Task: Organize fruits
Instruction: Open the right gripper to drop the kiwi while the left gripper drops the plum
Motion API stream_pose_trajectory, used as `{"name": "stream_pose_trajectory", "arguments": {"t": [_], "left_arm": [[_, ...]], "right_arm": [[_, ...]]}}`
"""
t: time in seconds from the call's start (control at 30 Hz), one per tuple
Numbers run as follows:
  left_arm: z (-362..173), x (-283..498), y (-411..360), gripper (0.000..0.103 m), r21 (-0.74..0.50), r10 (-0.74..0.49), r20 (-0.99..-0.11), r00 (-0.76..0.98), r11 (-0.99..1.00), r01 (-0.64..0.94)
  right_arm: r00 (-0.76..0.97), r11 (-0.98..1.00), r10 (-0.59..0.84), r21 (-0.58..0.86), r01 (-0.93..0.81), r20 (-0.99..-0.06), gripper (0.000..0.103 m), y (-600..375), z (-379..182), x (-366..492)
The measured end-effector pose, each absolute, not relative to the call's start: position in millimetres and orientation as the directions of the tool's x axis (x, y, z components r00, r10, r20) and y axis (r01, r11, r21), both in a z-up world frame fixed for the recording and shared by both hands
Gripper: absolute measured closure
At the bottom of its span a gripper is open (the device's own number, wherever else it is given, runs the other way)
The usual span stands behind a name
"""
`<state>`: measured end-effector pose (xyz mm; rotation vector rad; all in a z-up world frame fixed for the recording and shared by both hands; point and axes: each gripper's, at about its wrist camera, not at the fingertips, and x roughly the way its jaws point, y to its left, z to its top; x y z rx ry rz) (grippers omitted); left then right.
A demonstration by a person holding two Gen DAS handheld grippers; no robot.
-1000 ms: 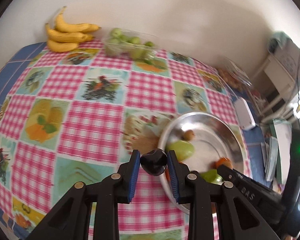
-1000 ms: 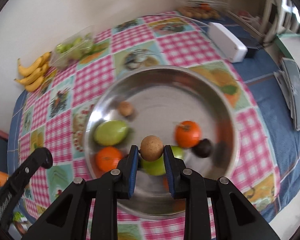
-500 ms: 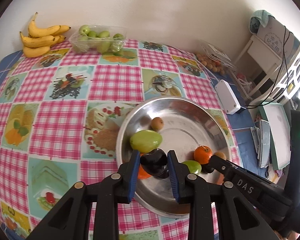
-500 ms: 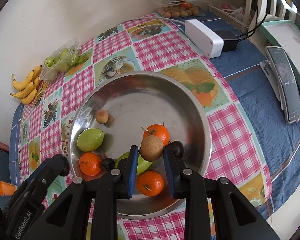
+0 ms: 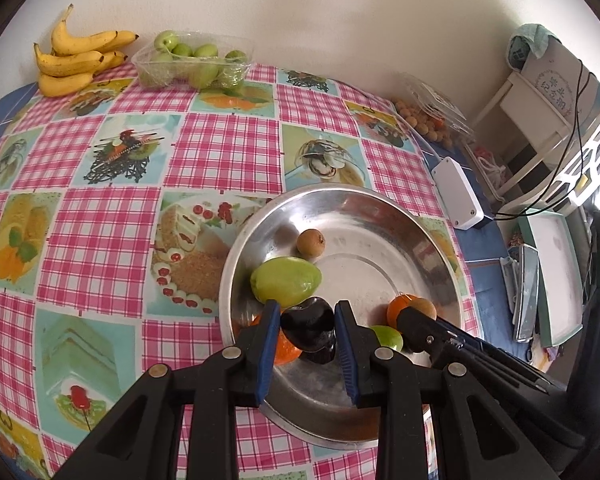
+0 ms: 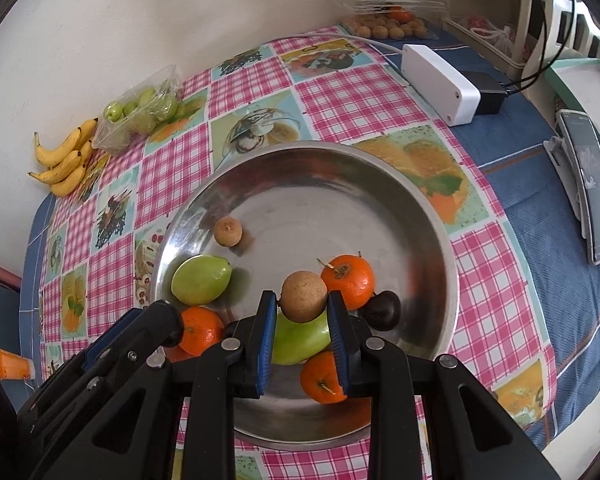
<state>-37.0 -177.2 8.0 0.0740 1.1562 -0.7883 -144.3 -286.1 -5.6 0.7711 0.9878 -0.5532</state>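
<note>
A steel bowl [image 5: 380, 204] [image 6: 284, 164] sits on the checked tablecloth and holds a green mango [image 5: 286, 282] [image 6: 201, 280], a small brown fruit [image 5: 310, 243] [image 6: 228, 231], several oranges [image 6: 349, 281] and a dark plum [image 6: 382, 310]. Over the bowl's near side my left gripper [image 5: 307, 320] is shut on a dark plum [image 5: 310, 326]. Just above the fruit, my right gripper [image 6: 302, 304] is shut on a round brown fruit [image 6: 303, 296]. The right gripper [image 5: 410, 322] also shows at the right of the left wrist view.
Bananas [image 5: 76, 62] [image 6: 64, 162] and a clear tray of green fruit [image 5: 192, 65] [image 6: 140, 110] lie by the far wall. A punnet of brown fruit [image 5: 428, 120] [image 6: 388, 26], a white box [image 5: 458, 194] [image 6: 440, 84] and a phone [image 6: 592, 196] lie to the right.
The left gripper has carried the dark plum from beside the bowl's left rim to over the bowl. The right gripper has stayed over the bowl with its brown fruit.
</note>
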Motion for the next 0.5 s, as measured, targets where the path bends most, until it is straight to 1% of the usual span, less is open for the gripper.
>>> {"name": "stream_pose_trajectory", "arguments": {"t": [0.5], "left_arm": [[-4.0,-20.2,-176.1,0.073,-0.413,-0.552,-0.827,0.110,0.728,0.548]], "right_arm": [[0.445,0.633,-0.049,0.316,0.707,-0.894,0.076,-282.0,-16.6,-129.7]]}}
